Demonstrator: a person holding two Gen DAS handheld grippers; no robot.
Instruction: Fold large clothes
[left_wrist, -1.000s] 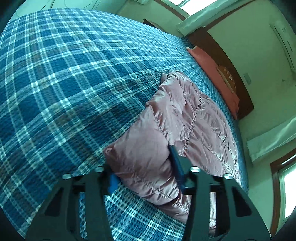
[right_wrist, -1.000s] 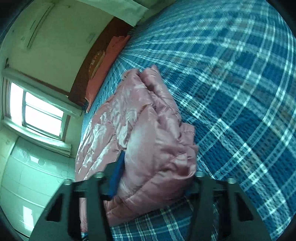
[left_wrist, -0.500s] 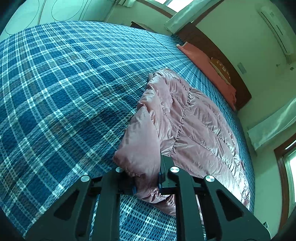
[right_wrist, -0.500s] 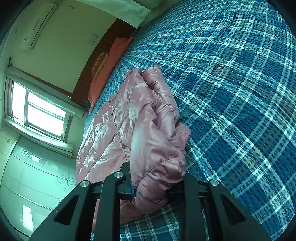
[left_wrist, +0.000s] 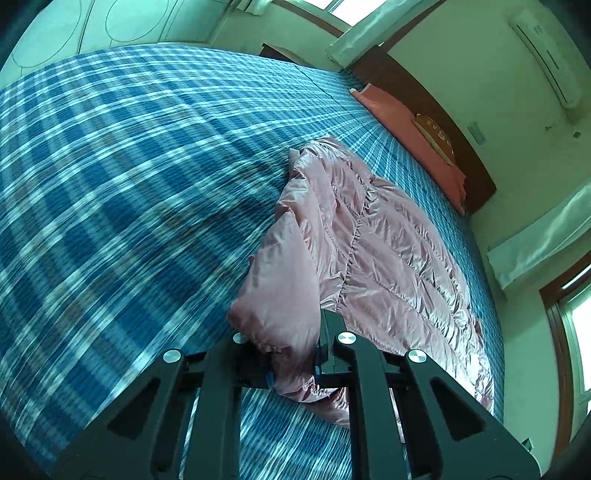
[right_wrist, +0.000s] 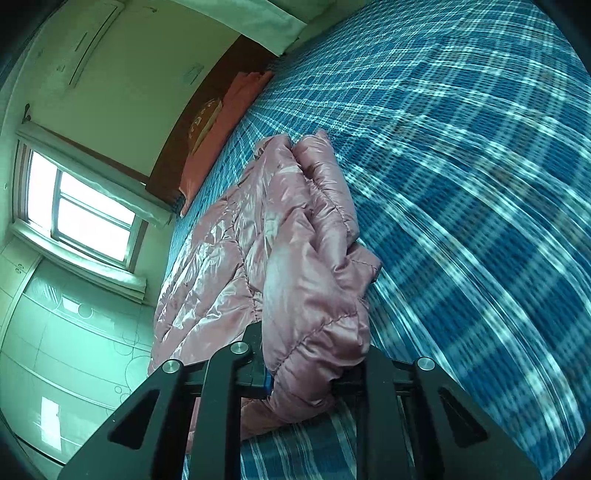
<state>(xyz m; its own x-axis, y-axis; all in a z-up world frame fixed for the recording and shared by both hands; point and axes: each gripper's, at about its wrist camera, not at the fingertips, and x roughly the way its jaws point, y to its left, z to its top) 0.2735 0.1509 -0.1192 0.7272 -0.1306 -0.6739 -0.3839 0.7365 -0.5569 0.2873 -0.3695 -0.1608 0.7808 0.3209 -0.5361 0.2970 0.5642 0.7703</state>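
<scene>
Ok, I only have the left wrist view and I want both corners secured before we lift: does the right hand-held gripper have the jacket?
Observer: Yes. The right hand-held gripper is shut on a thick, bunched fold of the pink jacket.
Operator: Is anything else caught in it?
Observer: No. Only jacket fabric sits between its fingers, and the plaid bedspread lies outside the grip.
Operator: What is that bunch made of?
Observer: A padded roll, perhaps a sleeve, lies folded along the jacket's edge and runs away from the grip, next to the bedspread.
</scene>
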